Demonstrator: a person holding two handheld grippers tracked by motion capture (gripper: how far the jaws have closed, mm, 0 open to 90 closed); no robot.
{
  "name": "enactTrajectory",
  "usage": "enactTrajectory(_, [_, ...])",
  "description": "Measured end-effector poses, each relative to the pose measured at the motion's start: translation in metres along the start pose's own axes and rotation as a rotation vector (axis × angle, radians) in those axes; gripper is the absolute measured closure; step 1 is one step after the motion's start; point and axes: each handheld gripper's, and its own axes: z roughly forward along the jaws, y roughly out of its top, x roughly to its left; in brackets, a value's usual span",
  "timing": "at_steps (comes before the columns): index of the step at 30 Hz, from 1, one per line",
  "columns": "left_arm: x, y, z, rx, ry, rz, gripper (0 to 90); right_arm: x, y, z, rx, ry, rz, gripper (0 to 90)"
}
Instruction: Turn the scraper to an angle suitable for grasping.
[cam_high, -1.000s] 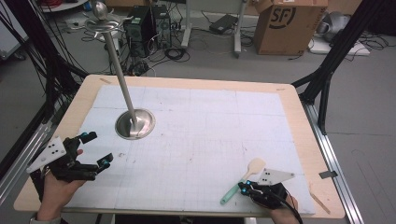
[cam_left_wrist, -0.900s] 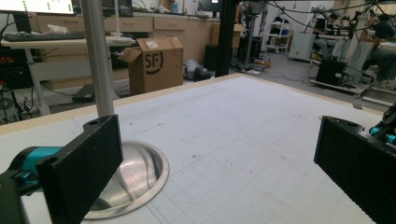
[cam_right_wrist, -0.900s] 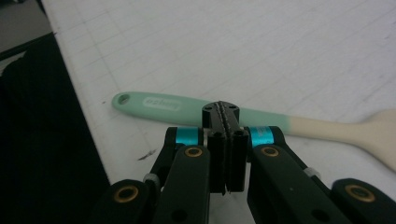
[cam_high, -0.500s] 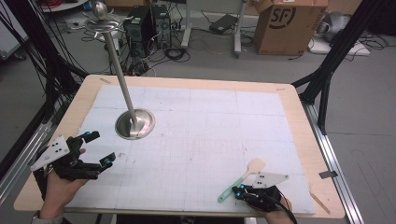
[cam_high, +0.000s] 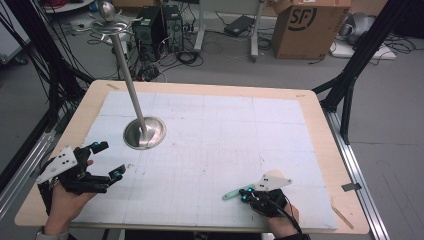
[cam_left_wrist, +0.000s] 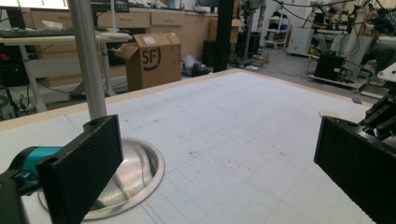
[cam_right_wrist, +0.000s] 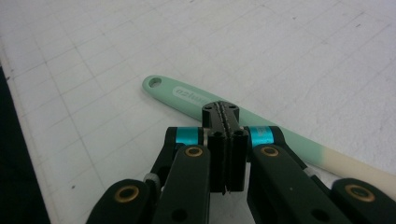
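Note:
A spatula (cam_high: 231, 193) with a mint-green handle and a cream head lies on the white grid mat near the table's front right. My right gripper (cam_high: 243, 195) is shut, with its tips pressed together just above the handle; nothing is between the pads (cam_right_wrist: 226, 112). In the right gripper view the spatula (cam_right_wrist: 187, 98) runs crosswise under the tips. My left gripper (cam_high: 109, 160) stands open at the front left, with nothing between its fingers (cam_left_wrist: 79, 172). It faces a metal stand (cam_high: 145, 132) with a round base and a tall pole (cam_left_wrist: 88, 60).
The white mat (cam_high: 215, 135) covers a wooden table (cam_high: 320, 145). Black frame posts (cam_high: 350, 85) stand at the right and left sides. A cardboard box (cam_high: 305, 25), cables and equipment lie on the floor beyond the far edge.
My right gripper has shifted left along the front of the mat, and the spatula's handle end has swung left and away from the front edge. The left gripper has stayed still.

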Motion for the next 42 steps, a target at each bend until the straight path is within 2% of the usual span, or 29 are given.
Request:
enactTrajectory(5, [-0.003,0.000,0.001,0.005,-0.005,0.005,1.7,-0.001,0.006,0.007,0.001,-0.034,0.010,90.0])
enactTrajectory(11, [-0.001,0.000,-0.002,0.003,0.000,0.001,1.7,-0.005,0.026,0.025,0.020,-0.096,0.024,90.0])
enactTrajectory(15, [0.002,0.000,-0.006,-0.004,0.009,-0.002,1.7,-0.009,0.036,0.035,0.026,-0.111,0.024,90.0])
enactTrajectory(19, [0.002,0.000,-0.008,-0.006,0.013,-0.006,1.7,-0.016,0.047,0.045,0.043,-0.133,0.028,90.0])
enactTrajectory(20, [0.001,0.000,-0.008,-0.005,0.011,-0.003,1.7,-0.021,0.050,0.049,0.044,-0.144,0.042,90.0])
enactTrajectory(23, [0.001,0.001,-0.009,-0.006,0.011,-0.001,1.7,-0.028,0.054,0.053,0.034,-0.148,0.061,90.0])
enactTrajectory(30, [0.002,0.000,-0.010,-0.009,0.014,-0.006,1.7,-0.040,0.061,0.062,0.019,-0.189,0.094,90.0])
enactTrajectory(34, [0.002,0.000,-0.009,-0.007,0.013,-0.008,1.7,-0.047,0.064,0.065,0.019,-0.188,0.121,90.0])
enactTrajectory(37, [0.001,0.000,-0.008,-0.005,0.010,-0.007,1.7,-0.050,0.065,0.066,0.023,-0.181,0.126,90.0])
enactTrajectory(39, [0.000,-0.001,-0.007,-0.005,0.008,-0.009,1.7,-0.050,0.065,0.064,0.015,-0.178,0.113,90.0])
enactTrajectory(42, [0.000,-0.001,-0.007,-0.004,0.007,-0.008,1.7,-0.051,0.068,0.050,-0.069,-0.135,0.122,90.0])
